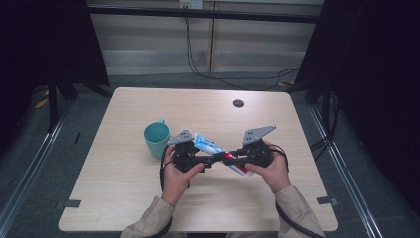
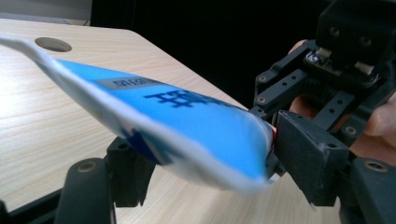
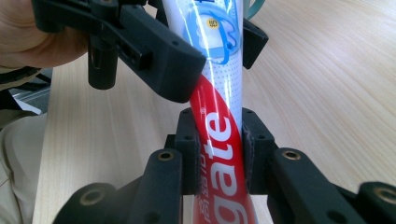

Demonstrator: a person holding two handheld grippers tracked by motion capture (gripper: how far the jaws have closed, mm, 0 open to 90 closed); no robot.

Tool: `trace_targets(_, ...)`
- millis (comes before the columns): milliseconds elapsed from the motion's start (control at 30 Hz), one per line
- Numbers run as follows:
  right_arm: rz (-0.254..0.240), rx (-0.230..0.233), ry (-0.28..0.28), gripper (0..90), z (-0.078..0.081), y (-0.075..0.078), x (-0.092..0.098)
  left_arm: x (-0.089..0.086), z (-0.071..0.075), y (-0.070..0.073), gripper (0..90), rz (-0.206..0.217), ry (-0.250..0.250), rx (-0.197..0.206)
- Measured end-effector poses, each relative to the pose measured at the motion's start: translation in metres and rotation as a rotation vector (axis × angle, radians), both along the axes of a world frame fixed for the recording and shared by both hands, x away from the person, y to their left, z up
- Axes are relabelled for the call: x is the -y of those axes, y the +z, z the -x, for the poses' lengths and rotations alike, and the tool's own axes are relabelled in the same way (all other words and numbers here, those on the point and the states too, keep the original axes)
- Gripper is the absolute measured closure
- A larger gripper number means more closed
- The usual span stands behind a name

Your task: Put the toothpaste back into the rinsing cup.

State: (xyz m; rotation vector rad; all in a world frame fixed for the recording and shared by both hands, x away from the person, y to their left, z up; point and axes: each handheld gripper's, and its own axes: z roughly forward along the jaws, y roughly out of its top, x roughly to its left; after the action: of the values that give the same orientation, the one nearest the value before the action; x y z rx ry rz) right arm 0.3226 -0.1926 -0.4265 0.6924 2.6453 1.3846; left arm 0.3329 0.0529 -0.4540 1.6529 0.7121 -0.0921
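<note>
High view: the toothpaste tube (image 1: 218,152) lies level between both tools, its long axis running from one to the other. The right gripper (image 3: 219,154) clamps its red end; the left gripper (image 3: 205,51) has its jaws around the blue-and-white part (pressing or not, I cannot tell). A teal cup (image 1: 157,138) stands just beyond the left tool.

Teal cup (image 1: 157,139) on pale wooden table (image 1: 124,188)
</note>
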Motion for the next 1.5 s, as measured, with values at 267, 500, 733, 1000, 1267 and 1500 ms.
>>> trace_targets(267,-0.005,0.007,0.008,72.8,0.001,-0.003,-0.005,-0.006,-0.001,0.002,43.0,0.064,0.005,-0.024)
trace_targets(500,-0.012,0.014,0.01,72.5,0.001,-0.002,-0.011,-0.01,0.002,0.009,55.4,0.072,0.007,-0.01)
trace_targets(733,-0.019,0.029,0.007,66.4,0.003,0.0,-0.016,-0.013,0.004,0.017,67.5,0.042,0.008,0.002)
trace_targets(1000,-0.05,0.042,0.001,44.5,0.006,-0.003,-0.013,-0.012,0.003,0.025,73.4,-0.011,0.006,-0.026)
trace_targets(1267,-0.02,0.021,-0.135,19.2,0.006,-0.017,0.027,-0.02,0.002,0.036,73.5,-0.055,0.019,0.03)
trace_targets(1500,0.006,0.0,-0.202,15.4,0.011,-0.039,0.044,-0.022,-0.001,0.048,73.5,-0.102,0.019,0.062)
